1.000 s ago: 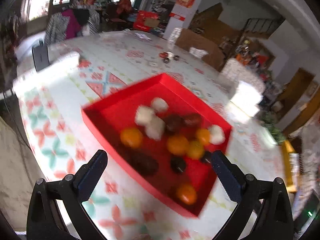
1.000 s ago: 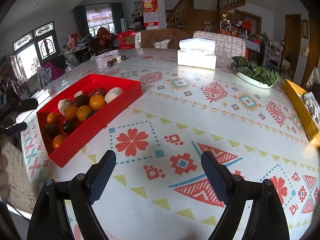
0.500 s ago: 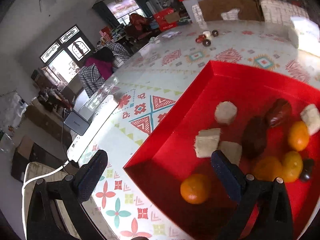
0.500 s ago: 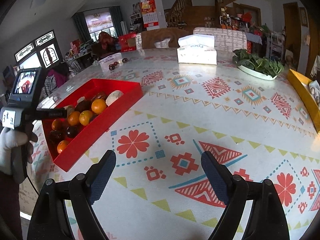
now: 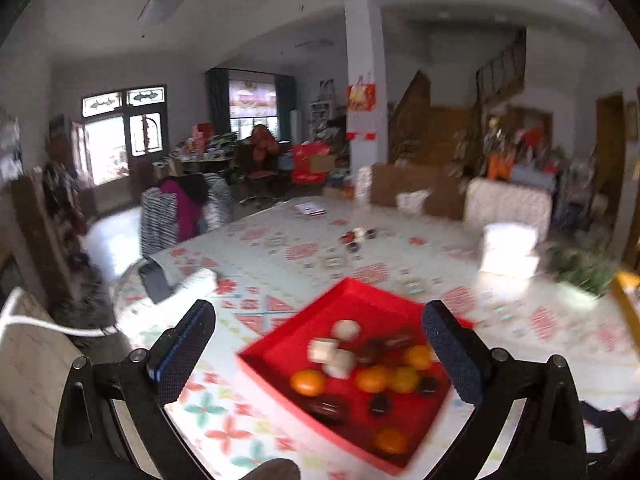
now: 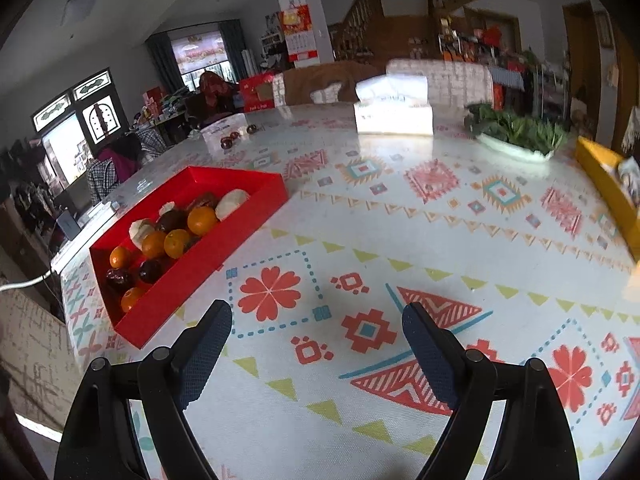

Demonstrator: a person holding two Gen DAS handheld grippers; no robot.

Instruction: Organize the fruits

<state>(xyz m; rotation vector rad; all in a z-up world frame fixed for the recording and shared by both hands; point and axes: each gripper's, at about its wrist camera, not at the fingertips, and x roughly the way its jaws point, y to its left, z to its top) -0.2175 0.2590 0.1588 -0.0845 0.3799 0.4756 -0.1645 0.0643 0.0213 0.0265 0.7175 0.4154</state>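
Note:
A red tray [image 5: 280, 342] [image 6: 256, 184] lies on the patterned tablecloth with several fruits mixed in it: oranges [image 5: 308, 382] [image 6: 202, 220], dark fruits [image 5: 328, 408] [image 6: 120, 278] and pale white pieces [image 5: 346, 330] [image 6: 232, 202]. My left gripper [image 5: 320, 356] hangs open above the tray's near side, nothing between its fingers; its view is blurred. Over bare cloth to the right of the tray, my right gripper [image 6: 316, 344] stands open and empty.
A white tissue box [image 6: 394, 114] and a dish of greens [image 6: 516, 136] stand at the table's far side. A yellow tray [image 6: 612, 184] sits at the right edge. A few small dark fruits [image 6: 230, 140] lie far back. A power strip [image 5: 192, 284] lies by the left table edge.
The left gripper has pulled back and up from close over the tray, and its view has tilted up to show the room. The right gripper has hardly moved. The left hand has left the right view.

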